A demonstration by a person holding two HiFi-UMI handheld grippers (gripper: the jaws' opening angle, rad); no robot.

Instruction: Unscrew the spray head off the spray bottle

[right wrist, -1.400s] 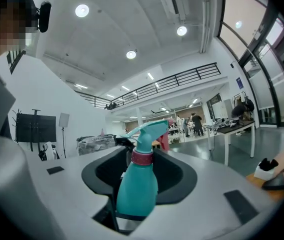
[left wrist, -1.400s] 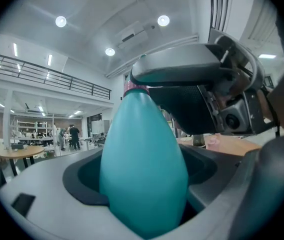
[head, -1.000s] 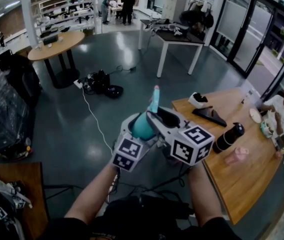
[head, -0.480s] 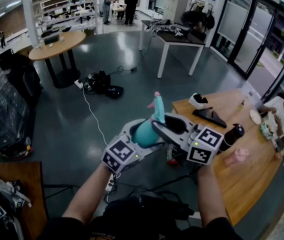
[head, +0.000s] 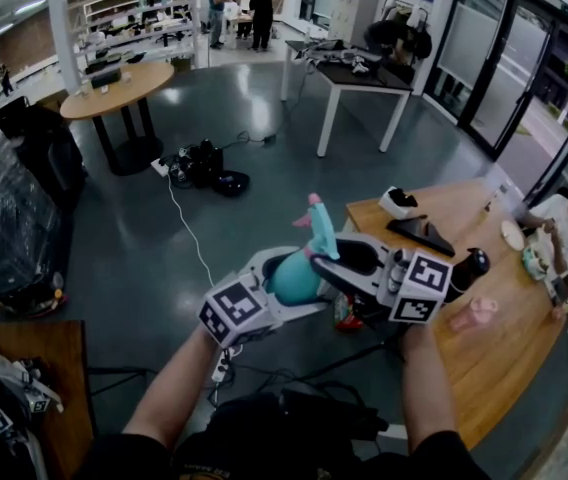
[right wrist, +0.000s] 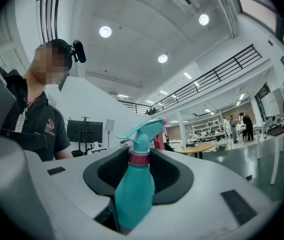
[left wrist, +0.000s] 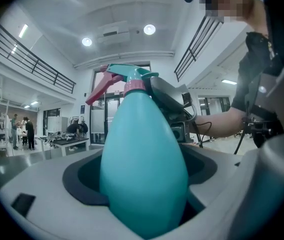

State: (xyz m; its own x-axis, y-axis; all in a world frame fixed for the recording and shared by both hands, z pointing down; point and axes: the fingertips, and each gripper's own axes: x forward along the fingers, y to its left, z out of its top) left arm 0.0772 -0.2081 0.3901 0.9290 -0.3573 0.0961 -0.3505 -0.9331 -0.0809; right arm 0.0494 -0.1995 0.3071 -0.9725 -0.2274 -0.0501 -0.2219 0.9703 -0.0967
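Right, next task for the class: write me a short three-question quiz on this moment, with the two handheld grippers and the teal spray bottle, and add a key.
1. True or false: the spray head is already off the spray bottle.
2. What colour is the collar under the spray head?
3. Where does the left gripper hold the spray bottle? A: its wide body. B: its spray head. C: its collar.
Key: 1 false, the spray head sits on the collar. 2 pink. 3 A.
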